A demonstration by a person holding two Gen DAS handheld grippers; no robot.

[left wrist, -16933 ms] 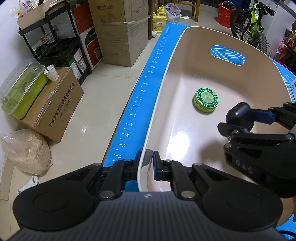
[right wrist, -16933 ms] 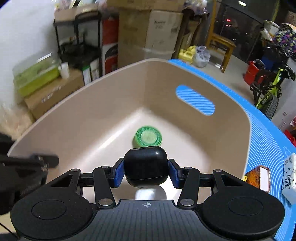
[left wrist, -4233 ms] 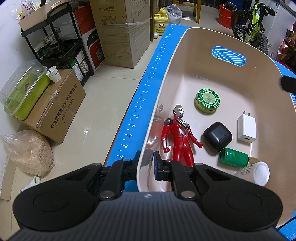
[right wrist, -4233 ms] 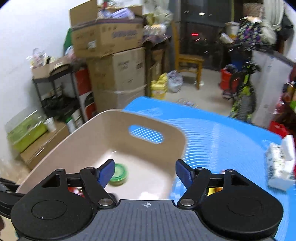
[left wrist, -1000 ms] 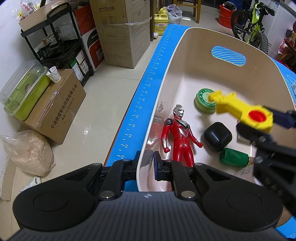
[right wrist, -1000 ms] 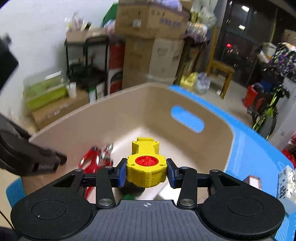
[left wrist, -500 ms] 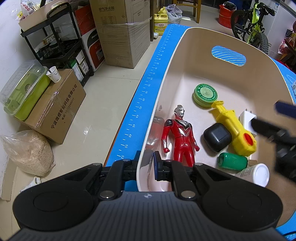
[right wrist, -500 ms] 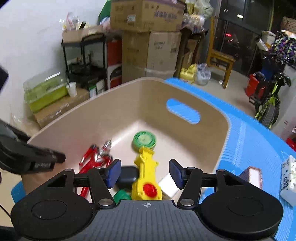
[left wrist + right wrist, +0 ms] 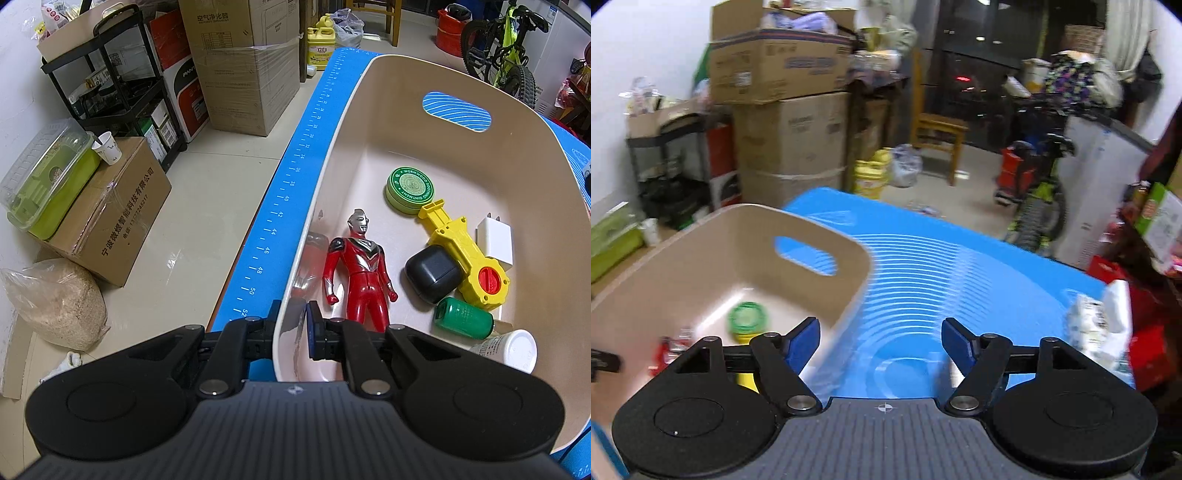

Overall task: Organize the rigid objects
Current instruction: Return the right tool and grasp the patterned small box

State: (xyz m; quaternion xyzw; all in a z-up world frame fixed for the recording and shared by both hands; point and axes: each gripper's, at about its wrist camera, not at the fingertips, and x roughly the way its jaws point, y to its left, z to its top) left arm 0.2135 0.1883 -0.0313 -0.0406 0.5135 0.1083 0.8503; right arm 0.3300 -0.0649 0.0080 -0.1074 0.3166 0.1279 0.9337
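My left gripper is shut on the near rim of the beige bin. In the bin lie a red figure, a green tin, a yellow toy, a black case, a white charger, a green bottle and a white bottle. My right gripper is open and empty above the blue mat, right of the bin. The green tin shows blurred there.
White packets lie on the mat at the right. On the floor to the left are cardboard boxes, a black shelf, a green lidded box and a sack. A bicycle stands behind.
My right gripper, which let go of the yellow toy into the bin, has pulled back and swung right over the mat, opening wider. It has left the left wrist view. The left gripper has not moved.
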